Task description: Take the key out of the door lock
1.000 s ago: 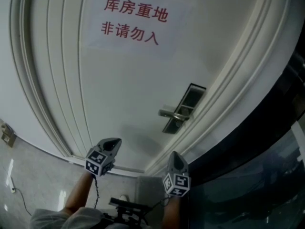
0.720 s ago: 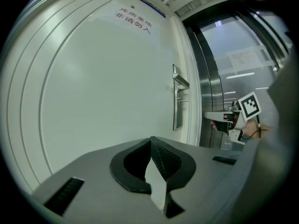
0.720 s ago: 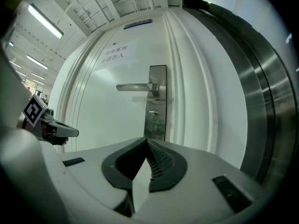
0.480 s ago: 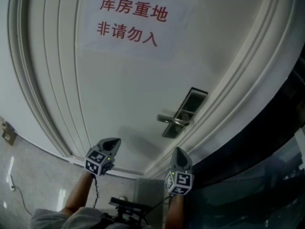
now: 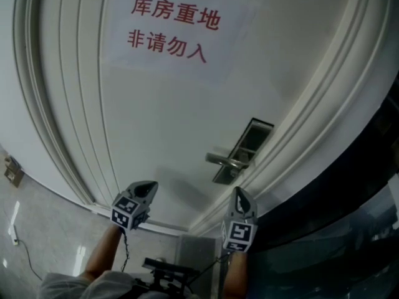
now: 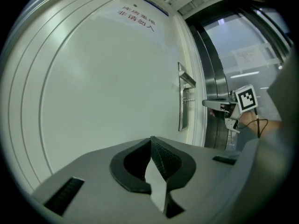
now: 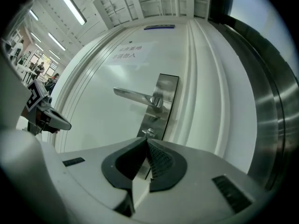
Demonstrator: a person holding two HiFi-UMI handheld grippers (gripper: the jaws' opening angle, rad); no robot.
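Two grey handheld grippers face one white panelled door (image 5: 168, 117). The left gripper (image 5: 148, 189) hangs where it was, jaws pressed together on nothing. The right gripper (image 5: 239, 195), likewise closed and empty, has crept up toward the one brushed-steel lock plate (image 7: 161, 107). One small silver key (image 7: 149, 132) sits in the lock below the single lever handle (image 7: 134, 97), so the reach has probably only begun.

The grey left gripper (image 5: 148, 185) and right gripper (image 5: 237, 192) carry black-and-white marker cubes (image 5: 128, 212) and black ribbed fingers (image 6: 163, 160).
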